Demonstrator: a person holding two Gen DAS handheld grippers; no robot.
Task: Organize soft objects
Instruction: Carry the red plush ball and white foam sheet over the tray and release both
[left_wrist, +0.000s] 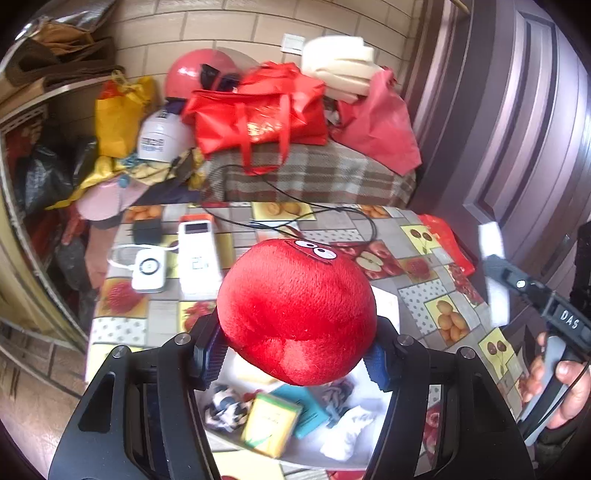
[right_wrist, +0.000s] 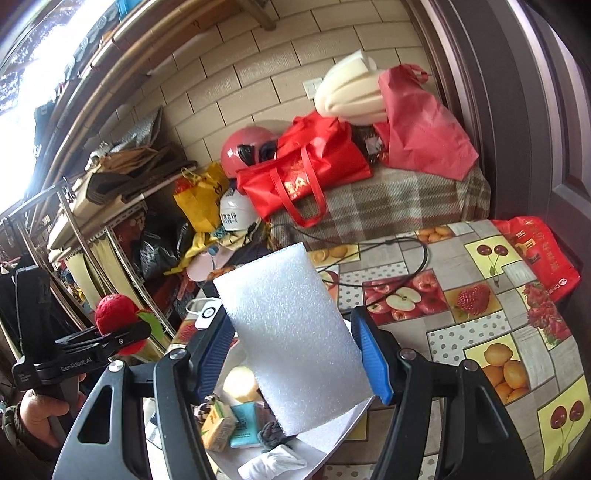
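**Both grippers loaded, held above the tray at the near edge of the table**

The red plush toy sits between the fingers of the left gripper; the blue pads press into its lower sides, so the jaws are pinching it. Its eyes face away from the camera, toward the far edge of the table. In the right wrist view the same toy shows as a small red ball with a green leaf, clamped in the left gripper at the left margin, with a hand on the handle.

The white foam sheet stands upright between the fingers of the right gripper. The pads touch its two side edges, so the jaws are pinching it. Its lower corner hangs over the tray.

The white tray lies at the near edge of the table. In it: a yellow-green box, a teal packet, a white sock, a yellow sponge and some patterned cloth.

The table carries a fruit-print cloth. Toward its far left corner lie a white remote, a smaller white device and a black adapter. A black cable loops along the far edge.

Beyond the table: a red bag on a plaid cover, a red helmet and stacked foam.
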